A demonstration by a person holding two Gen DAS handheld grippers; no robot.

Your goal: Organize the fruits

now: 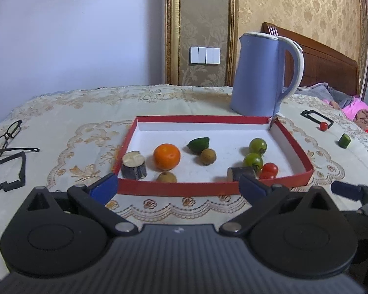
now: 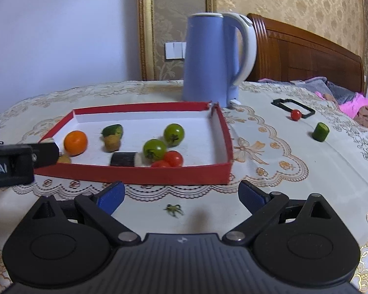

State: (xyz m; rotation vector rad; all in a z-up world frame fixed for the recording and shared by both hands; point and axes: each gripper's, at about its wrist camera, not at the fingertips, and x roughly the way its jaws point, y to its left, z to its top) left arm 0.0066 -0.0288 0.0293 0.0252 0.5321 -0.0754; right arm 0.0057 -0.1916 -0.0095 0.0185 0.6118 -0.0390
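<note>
A red box lid (image 1: 174, 188) (image 2: 135, 174) with a white floor holds an orange (image 1: 166, 156) (image 2: 75, 142), a green lime piece (image 1: 198, 144), two brown longans, two green tomatoes (image 1: 257, 146) (image 2: 173, 134), two red cherry tomatoes (image 1: 269, 169) (image 2: 173, 158) and two sugarcane pieces (image 1: 133, 165). Outside it on the right lie a red cherry tomato (image 2: 295, 114) (image 1: 323, 126) and a green cucumber piece (image 2: 320, 131) (image 1: 344, 140). My left gripper (image 1: 177, 187) is open and empty at the lid's near wall. My right gripper (image 2: 181, 194) is open and empty over the cloth in front of the lid.
A blue kettle (image 1: 260, 73) (image 2: 208, 58) stands behind the lid. Glasses (image 1: 8, 134) and a black frame (image 1: 8, 171) lie at the left. Another black frame (image 2: 293, 107) lies by the loose tomato. A green tomato stem (image 2: 174, 209) lies on the cloth. A bed is at the right.
</note>
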